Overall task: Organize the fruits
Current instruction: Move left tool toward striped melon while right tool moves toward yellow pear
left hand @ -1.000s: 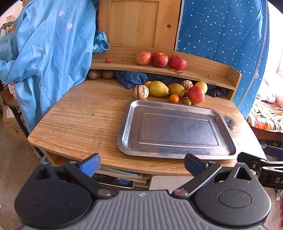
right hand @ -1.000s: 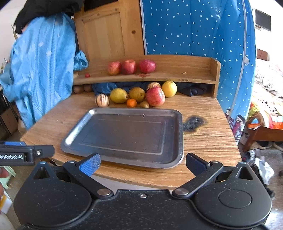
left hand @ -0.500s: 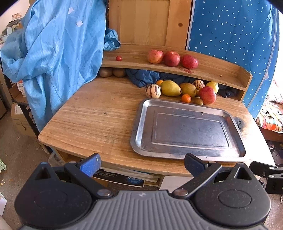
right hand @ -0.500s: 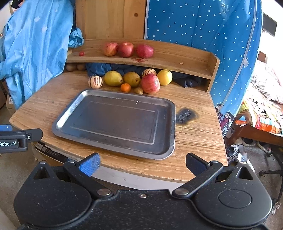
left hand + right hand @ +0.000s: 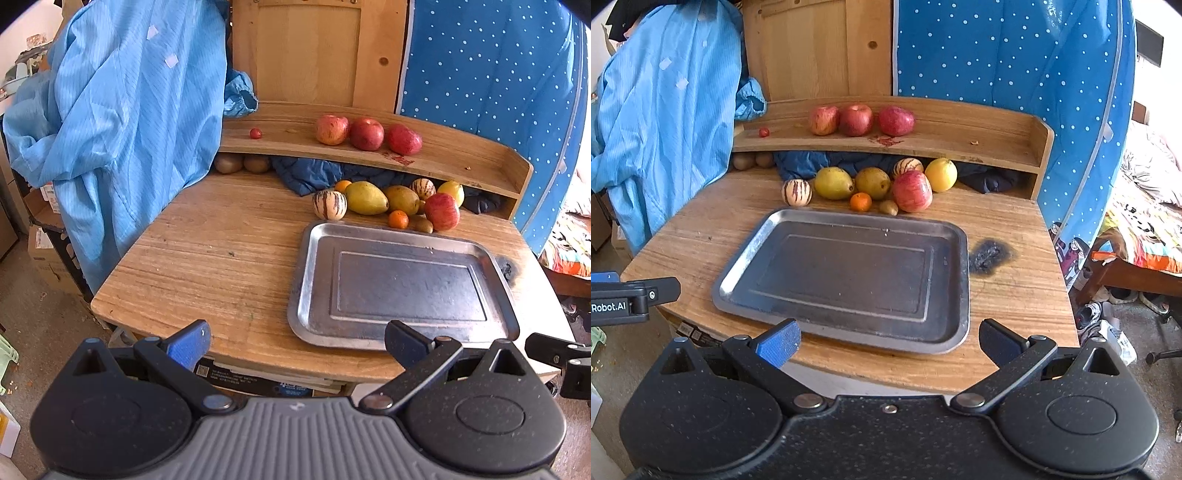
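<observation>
Left wrist — coat (image 5: 122, 122) beside shelf (image 5: 369, 155)

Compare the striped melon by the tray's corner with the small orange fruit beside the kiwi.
The striped melon is cream with dark stripes; the orange fruit is plain orange. The striped melon is clearly larger. It sits alone; the orange fruit lies among other fruits. Both are round, on the table behind the tray.

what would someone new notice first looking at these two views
The big empty metal tray in the middle of the wooden table, with a cluster of mixed fruit just behind it. Then three red apples in a row on the shelf above, and the blue dotted cloth behind.
</observation>
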`<state>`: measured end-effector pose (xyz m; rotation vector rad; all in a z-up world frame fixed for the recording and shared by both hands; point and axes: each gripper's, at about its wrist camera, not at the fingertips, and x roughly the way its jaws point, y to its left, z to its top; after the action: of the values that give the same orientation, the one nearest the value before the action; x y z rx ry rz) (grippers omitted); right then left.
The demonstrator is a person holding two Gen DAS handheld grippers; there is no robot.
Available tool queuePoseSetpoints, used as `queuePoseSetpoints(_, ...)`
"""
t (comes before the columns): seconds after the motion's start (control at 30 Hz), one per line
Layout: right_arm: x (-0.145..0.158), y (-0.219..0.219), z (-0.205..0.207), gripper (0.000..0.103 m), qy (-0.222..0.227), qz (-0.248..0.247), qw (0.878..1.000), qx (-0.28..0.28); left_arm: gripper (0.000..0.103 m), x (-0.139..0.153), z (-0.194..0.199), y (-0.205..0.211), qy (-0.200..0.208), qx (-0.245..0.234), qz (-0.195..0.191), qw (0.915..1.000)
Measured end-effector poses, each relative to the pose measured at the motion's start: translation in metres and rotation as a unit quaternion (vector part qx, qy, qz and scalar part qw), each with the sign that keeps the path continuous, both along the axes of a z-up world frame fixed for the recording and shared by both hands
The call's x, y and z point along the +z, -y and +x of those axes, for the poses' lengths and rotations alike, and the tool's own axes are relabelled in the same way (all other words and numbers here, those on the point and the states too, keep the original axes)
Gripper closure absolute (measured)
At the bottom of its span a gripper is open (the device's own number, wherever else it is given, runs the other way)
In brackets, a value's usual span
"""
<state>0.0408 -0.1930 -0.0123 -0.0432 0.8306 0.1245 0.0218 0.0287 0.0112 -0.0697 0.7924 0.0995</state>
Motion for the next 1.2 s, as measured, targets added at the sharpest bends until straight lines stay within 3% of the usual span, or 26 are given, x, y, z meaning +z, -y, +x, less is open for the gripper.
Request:
queuePoseSetpoints(0.33,0.001,-0.012,0.031,0.001,0.014,-0.006,1.000,0.005,0.001,-0.002,0.053,-0.011,0.004,-0.008,-0.018,0.9998)
queuePoseSetpoints(0.57,-0.004,-0.025,0.090,0.001,0.015,-0.002,0.999,-0.050,0.001,-0.005,0.126,-0.028,0.004,-0.051,-0.020,0.9985)
queuePoseSetpoints(0.87,-0.021,-0.070,0.151,0.001,0.041,0.009,0.996,-0.079,0.001,-0.014,0.220,-0.064,-0.003,-0.108,-0.031,0.9936)
queuePoseSetpoints(1.07,-0.040,-0.091,0.170,0.001,0.017,0.013,0.995,-0.096,0.001,-0.040,0.265,-0.074,-0.053,-0.165,-0.069,0.9825)
queuePoseSetpoints(1.2,-0.038,-0.088,0.170,0.001,0.026,0.013,0.992,-0.124,0.001,-0.063,0.285,-0.064,-0.095,-0.215,-0.095,0.9674)
